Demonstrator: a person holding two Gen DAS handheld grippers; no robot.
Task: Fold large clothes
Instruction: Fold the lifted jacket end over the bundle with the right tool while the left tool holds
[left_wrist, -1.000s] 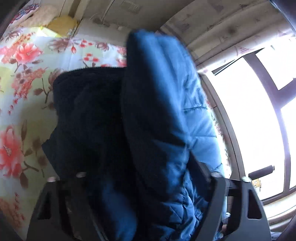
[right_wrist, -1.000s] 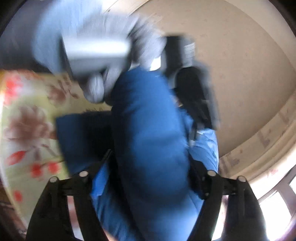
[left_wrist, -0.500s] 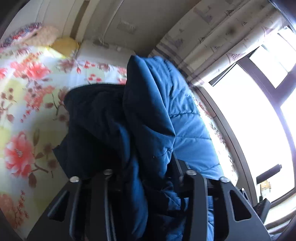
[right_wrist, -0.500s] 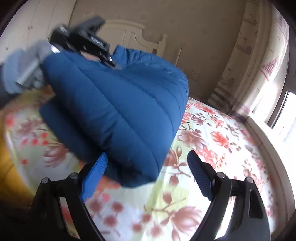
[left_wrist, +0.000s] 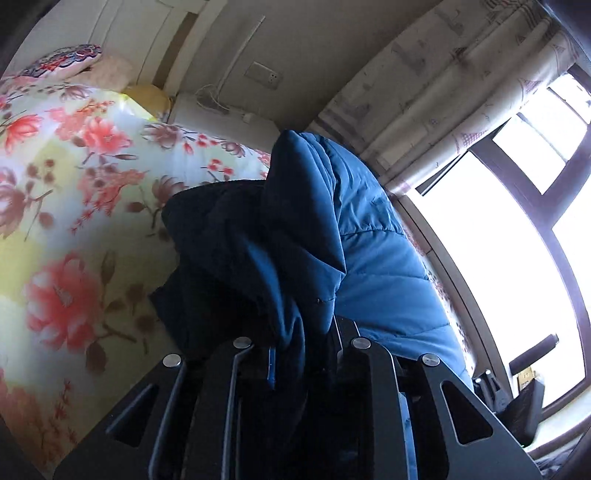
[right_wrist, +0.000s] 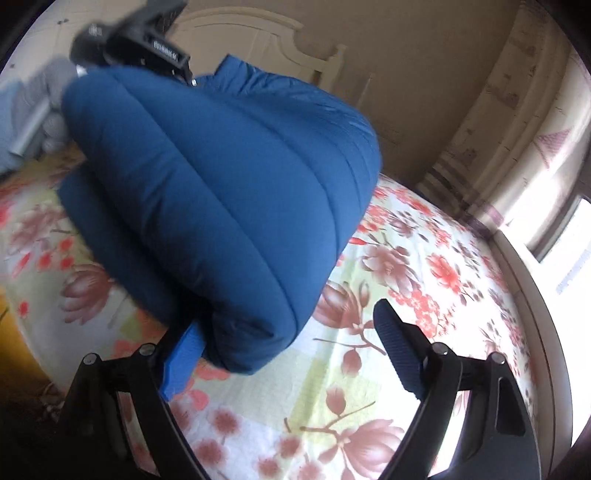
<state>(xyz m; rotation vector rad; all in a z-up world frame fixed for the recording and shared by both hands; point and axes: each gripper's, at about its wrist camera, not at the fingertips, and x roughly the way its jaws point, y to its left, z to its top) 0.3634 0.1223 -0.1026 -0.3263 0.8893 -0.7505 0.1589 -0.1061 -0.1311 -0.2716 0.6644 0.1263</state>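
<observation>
A blue quilted puffer jacket lies bunched and folded over on the floral bed sheet. In the left wrist view my left gripper is shut on a fold of the jacket, which drapes away over its dark lining. In the right wrist view my right gripper is open; its left pad touches the jacket's lower edge, its right pad stands free over the sheet. The left gripper shows at the jacket's far top edge.
The bed's white headboard stands behind the jacket. A curtain and a bright window run along the bed's side. Pillows lie at the far end of the bed.
My right gripper has let go of the jacket, opened and drawn back from it. My left gripper has closed tighter on the fold and keeps holding it.
</observation>
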